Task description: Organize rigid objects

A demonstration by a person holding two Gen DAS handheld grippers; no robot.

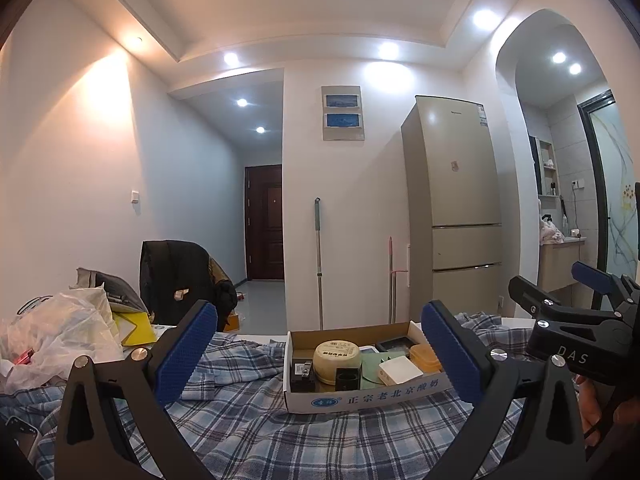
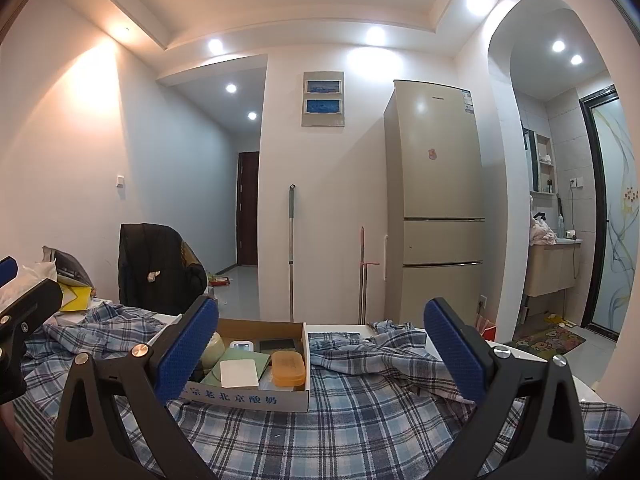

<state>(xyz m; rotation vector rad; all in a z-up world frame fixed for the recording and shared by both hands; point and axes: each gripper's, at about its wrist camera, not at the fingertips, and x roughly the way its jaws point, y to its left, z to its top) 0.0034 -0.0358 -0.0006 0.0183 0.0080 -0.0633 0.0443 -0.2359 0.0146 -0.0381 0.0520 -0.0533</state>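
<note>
A shallow cardboard box (image 1: pixel 352 397) (image 2: pixel 248 397) sits on the plaid cloth and holds several rigid objects: a round cream tin (image 1: pixel 337 360), a black box (image 1: pixel 302 374), a white flat case (image 1: pixel 400 372) (image 2: pixel 239 373), an orange case (image 1: pixel 425 358) (image 2: pixel 288 368) and a green card (image 2: pixel 240 360). My left gripper (image 1: pixel 318 356) is open and empty, just before the box. My right gripper (image 2: pixel 320 358) is open and empty, to the right of the box; it also shows at the right edge of the left wrist view (image 1: pixel 568 320).
A blue plaid cloth (image 2: pixel 360 420) covers the table. A pile of plastic bags and papers (image 1: pixel 60 336) lies at the left. A chair with a black jacket (image 1: pixel 180 276) stands behind. A fridge (image 1: pixel 456 208) and mops (image 1: pixel 319 264) stand by the far wall.
</note>
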